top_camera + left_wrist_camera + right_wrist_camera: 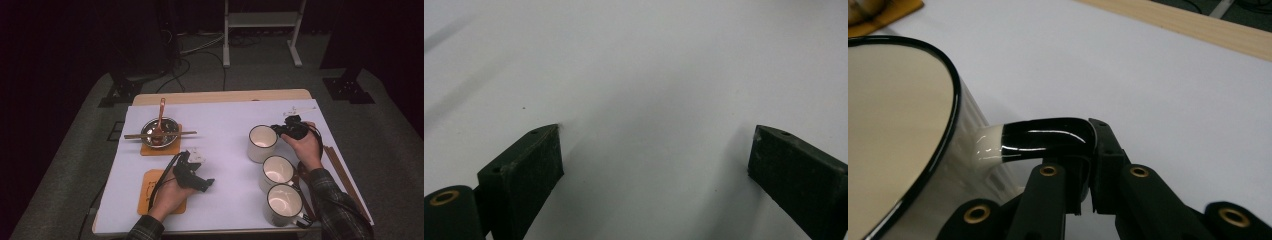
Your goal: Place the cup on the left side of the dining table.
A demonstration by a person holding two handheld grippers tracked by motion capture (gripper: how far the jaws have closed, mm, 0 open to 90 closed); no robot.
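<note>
White sheet covers the wooden table (220, 96); dark floor and a pale metal stand (261, 20) behind. Writing: faint marks on the near orange square mat (150, 186), too small to read; nothing legible elsewhere.

Right tool (1087, 165) pressed together on the black handle (1048, 137) of the farthest white enamel mug with black rim (262, 143). Mug upright at right of centre, mouth up, handle pointing to the right edge toward the hand. Two like mugs (278, 172) in a row nearer the person.

Left tool (654, 160) spread wide over bare sheet, nothing between. Metal bowl (159, 131) with spoon and chopsticks at far left.
</note>
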